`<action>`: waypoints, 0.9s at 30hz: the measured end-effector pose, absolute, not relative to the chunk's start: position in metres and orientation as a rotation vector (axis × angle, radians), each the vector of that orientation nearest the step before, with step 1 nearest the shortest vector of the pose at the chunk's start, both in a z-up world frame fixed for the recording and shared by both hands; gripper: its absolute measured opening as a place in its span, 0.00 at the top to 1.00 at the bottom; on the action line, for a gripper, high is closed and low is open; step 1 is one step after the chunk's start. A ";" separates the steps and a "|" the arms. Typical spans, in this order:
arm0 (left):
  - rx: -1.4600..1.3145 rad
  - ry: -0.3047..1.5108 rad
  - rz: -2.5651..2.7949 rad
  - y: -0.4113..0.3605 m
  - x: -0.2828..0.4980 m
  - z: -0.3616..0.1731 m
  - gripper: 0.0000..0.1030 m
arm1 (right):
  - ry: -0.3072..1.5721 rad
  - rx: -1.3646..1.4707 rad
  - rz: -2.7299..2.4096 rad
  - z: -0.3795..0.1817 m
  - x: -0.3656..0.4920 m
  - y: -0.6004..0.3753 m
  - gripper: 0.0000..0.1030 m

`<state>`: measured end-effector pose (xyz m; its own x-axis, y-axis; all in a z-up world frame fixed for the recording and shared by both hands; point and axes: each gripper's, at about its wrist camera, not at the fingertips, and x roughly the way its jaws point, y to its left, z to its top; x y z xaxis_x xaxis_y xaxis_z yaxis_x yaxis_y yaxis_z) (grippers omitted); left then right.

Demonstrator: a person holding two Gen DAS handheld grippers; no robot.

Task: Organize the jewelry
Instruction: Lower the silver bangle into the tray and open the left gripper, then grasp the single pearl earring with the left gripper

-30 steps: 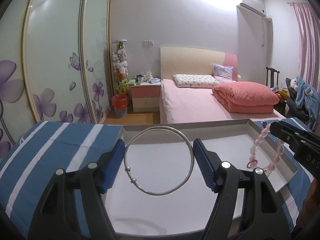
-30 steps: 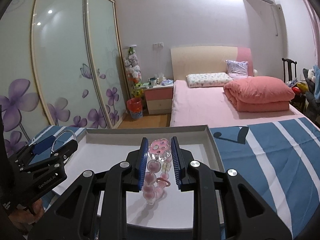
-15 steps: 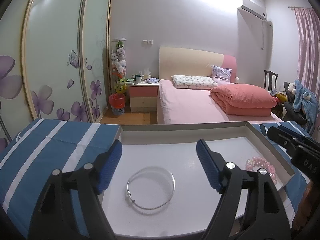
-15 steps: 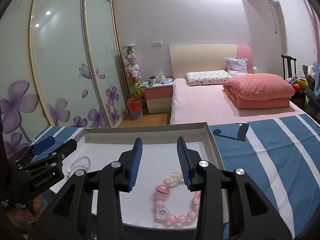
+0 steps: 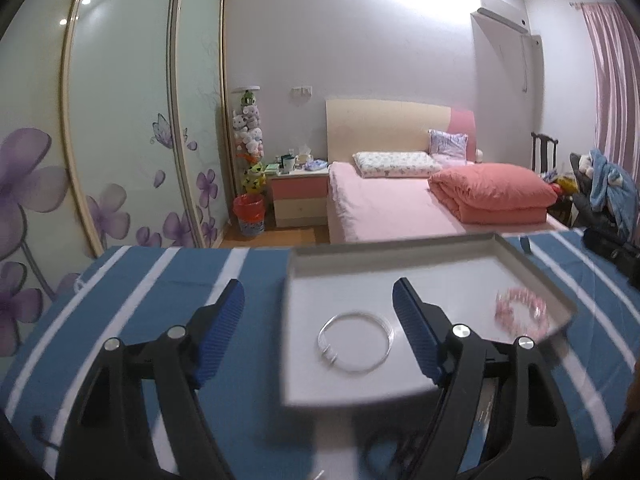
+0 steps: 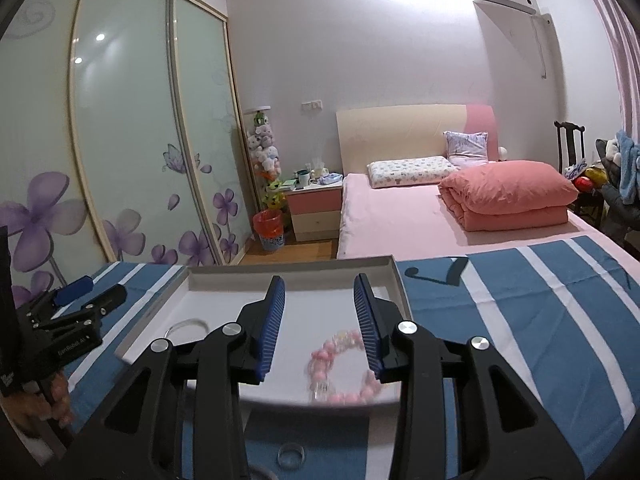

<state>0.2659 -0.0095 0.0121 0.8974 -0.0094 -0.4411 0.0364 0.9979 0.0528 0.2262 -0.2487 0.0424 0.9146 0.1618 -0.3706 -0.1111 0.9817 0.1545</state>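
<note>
A shallow white tray (image 5: 440,276) lies on the striped cloth. In it a silver bangle (image 5: 356,342) lies flat at the left and a pink bead bracelet (image 5: 520,312) at the right. My left gripper (image 5: 318,292) hangs open above the tray's left edge, with nothing between its blue pads. In the right wrist view my right gripper (image 6: 320,284) is open above the tray (image 6: 224,276). The bead bracelet (image 6: 320,356) lies loose below its pads. The bangle (image 6: 186,324) shows at the tray's left, and the left gripper (image 6: 100,290) is beyond it.
A blue and white striped cloth (image 6: 520,320) covers the surface around the tray. A small clear ring (image 6: 291,454) lies on it near the front edge. A hand (image 6: 36,400) holds the left gripper. Behind are a pink bed (image 5: 400,208) and sliding wardrobe doors (image 5: 120,140).
Both grippers opened and let go: the bangle and the bead bracelet now lie in the tray. Both grippers pulled back and up, the left one also to the left.
</note>
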 end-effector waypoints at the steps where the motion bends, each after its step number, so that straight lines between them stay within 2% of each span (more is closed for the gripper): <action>1: 0.064 0.470 -0.024 -0.003 0.259 0.011 0.27 | 0.396 0.129 0.142 0.042 0.219 -0.249 0.64; 7: 0.068 0.616 -0.042 0.024 0.235 -0.012 0.28 | 0.447 0.131 0.143 0.034 0.179 -0.250 0.64; 12: 0.075 0.756 -0.102 0.025 0.230 -0.035 0.41 | 0.498 0.155 0.146 0.023 0.159 -0.251 0.64; 22: 0.129 0.846 -0.130 0.005 0.233 -0.056 0.52 | 0.546 0.195 0.156 0.008 0.137 -0.255 0.64; 27: 0.123 0.890 -0.130 0.002 0.239 -0.062 0.64 | 0.555 0.196 0.172 0.005 0.129 -0.252 0.64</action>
